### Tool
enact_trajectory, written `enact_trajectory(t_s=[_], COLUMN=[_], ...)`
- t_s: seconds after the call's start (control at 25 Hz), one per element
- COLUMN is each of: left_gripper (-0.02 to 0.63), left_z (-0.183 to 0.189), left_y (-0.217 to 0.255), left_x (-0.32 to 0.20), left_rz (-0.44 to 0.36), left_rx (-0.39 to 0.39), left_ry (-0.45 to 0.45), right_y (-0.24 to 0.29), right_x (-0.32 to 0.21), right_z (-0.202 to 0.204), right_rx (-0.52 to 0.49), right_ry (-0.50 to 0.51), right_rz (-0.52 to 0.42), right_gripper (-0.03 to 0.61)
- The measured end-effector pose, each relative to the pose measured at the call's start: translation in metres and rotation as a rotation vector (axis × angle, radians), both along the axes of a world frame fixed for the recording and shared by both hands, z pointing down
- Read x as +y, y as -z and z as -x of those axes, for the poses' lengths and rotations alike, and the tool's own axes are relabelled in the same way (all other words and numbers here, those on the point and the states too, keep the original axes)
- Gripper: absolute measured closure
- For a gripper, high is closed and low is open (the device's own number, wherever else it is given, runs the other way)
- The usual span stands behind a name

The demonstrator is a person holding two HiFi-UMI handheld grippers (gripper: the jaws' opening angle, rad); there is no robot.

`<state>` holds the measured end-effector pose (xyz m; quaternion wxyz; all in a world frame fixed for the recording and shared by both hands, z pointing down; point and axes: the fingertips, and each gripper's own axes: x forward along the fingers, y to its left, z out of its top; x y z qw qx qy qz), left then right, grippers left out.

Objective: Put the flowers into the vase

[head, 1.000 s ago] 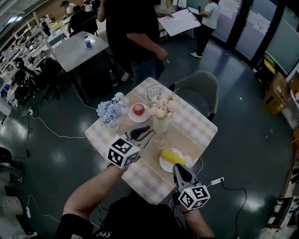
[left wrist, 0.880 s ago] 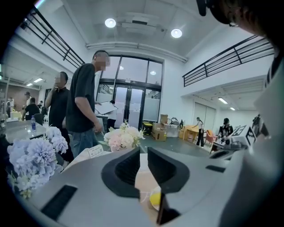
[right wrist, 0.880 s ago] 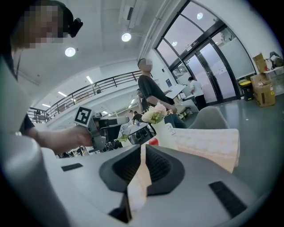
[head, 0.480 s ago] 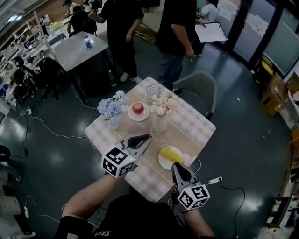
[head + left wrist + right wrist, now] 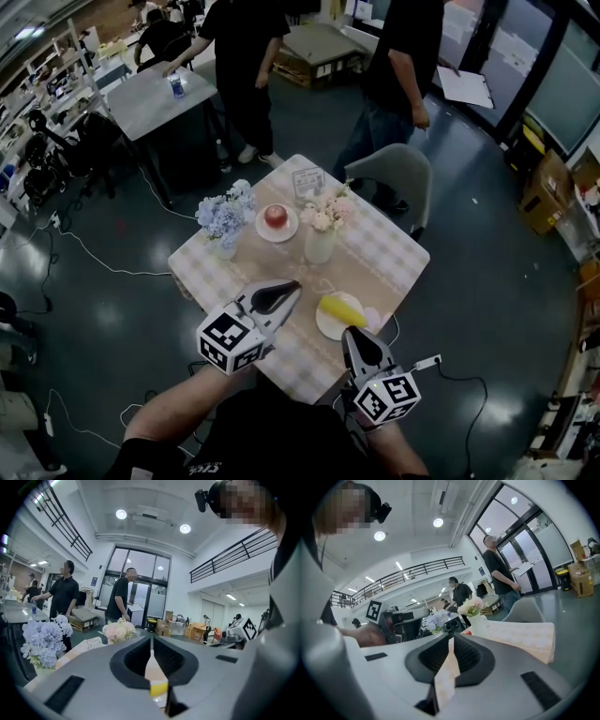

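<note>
Left gripper (image 5: 289,287) just closed empty, pulling back; pale pink flowers (image 5: 323,214) ahead already stand in white ceramic vase (image 5: 321,247); right gripper (image 5: 353,336) shut, empty.

Round ceiling lights (image 5: 121,513) are glowing overhead. A grey chair (image 5: 396,174) is standing on the dark, glossy floor (image 5: 487,253).
</note>
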<state>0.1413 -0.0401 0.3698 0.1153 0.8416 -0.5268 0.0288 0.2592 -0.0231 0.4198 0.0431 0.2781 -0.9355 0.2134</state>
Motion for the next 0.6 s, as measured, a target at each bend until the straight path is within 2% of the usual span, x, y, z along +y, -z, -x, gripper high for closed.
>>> enact_trajectory(t_s=[0.24, 0.48, 0.6], left_gripper=[0.589, 0.595, 0.595], left_z=[-0.004, -0.007, -0.002], left_y=[0.009, 0.019, 0.023], left_x=[0.019, 0.035, 0.041], left_rz=[-0.059, -0.083, -0.083], left_rx=[-0.026, -0.014, -0.065], left_ry=[0.022, 0.059, 0.103], right_y=[0.024, 0.035, 0.039], right_x=[0.003, 0.004, 0.006], right_z=[0.001, 0.001, 0.002], right_rx=[-0.017, -0.021, -0.015], right_ry=[0.008, 0.014, 0.025], right_rz=[-0.058, -0.08, -0.106], right_gripper=[0.528, 0.528, 0.528])
